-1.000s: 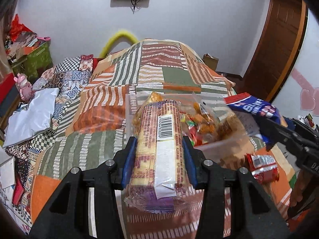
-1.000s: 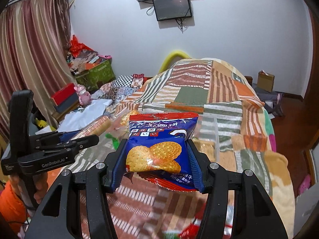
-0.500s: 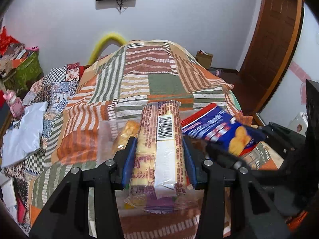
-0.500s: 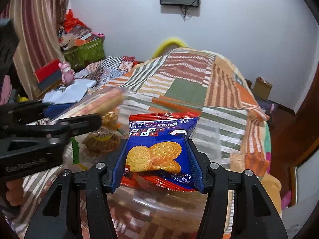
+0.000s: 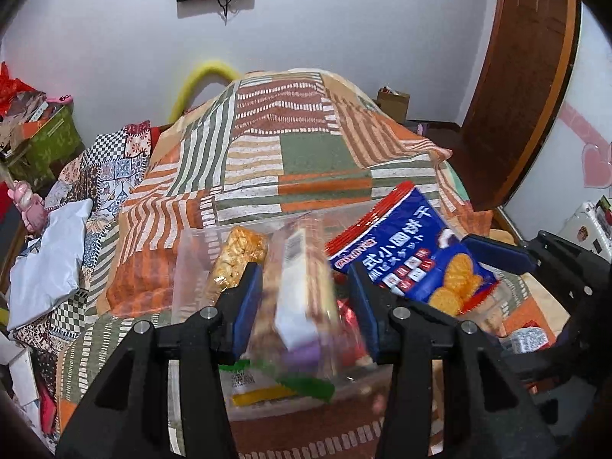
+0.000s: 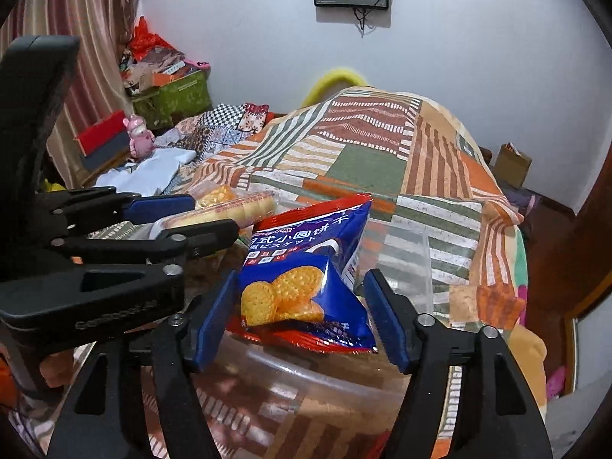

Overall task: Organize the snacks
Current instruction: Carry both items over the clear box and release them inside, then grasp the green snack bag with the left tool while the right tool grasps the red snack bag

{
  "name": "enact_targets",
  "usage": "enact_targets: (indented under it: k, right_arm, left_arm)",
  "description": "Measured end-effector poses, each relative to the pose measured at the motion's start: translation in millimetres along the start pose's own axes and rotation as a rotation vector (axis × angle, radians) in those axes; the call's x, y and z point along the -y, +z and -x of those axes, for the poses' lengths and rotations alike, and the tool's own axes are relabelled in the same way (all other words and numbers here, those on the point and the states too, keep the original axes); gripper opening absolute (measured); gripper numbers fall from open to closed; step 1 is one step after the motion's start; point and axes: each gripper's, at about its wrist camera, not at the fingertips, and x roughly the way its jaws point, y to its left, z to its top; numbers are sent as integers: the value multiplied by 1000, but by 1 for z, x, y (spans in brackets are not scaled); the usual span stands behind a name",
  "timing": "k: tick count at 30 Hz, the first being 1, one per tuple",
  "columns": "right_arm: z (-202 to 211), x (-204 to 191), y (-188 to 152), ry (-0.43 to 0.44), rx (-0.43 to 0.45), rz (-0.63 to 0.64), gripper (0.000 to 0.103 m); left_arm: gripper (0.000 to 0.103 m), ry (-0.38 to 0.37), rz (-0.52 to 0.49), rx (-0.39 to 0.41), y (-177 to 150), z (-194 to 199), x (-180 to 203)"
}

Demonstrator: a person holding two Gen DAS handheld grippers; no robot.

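Note:
My left gripper [image 5: 306, 302] hangs over a clear plastic container [image 5: 191, 267]. Its jaws are opening, and a long biscuit roll [image 5: 302, 290] with a white label is blurred between them, slipping down clear of the pads. My right gripper [image 6: 302, 317] is beside it over the same container [image 6: 413, 252]. Its jaws are opening too, with a gap on the right side of the blue biscuit bag [image 6: 302, 287], which leans loose between the pads. In the left wrist view that bag [image 5: 413, 260] is at the right. The left gripper [image 6: 214, 216] shows in the right wrist view.
The container holds a yellow puffed snack pack [image 5: 237, 252] and green and red wrappers. It rests on a patchwork blanket [image 5: 306, 153] over a bed. A red and silver packet [image 5: 528, 340] lies at the right, a white bag [image 5: 49, 252] at the left, and a wooden door [image 5: 528, 76] behind.
Both grippers came together over the container. Their jaws have spread: the biscuit roll is now blurred and sliding down, and the blue bag has tipped loose.

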Motion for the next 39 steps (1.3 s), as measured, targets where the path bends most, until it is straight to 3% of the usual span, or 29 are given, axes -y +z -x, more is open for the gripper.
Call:
enact_targets:
  k: [9, 19, 31, 35, 39]
  right_arm:
    - [36, 6, -8, -5, 44, -21, 66]
    - [80, 31, -45, -39, 62, -97, 67]
    - [91, 76, -108, -79, -20, -231, 70]
    - [87, 89, -123, -92, -45, -265, 81]
    - [79, 98, -129, -107, -69, -276, 81]
  left_arm:
    - [47, -25, -7, 55, -11, 45, 7]
    - [63, -43, -13, 74, -52, 84, 27]
    - [68, -44, -44, -2, -103, 73, 54]
    - [68, -53, -53, -31, -111, 64, 62]
    - [68, -79, -45, -68, -118, 53, 73]
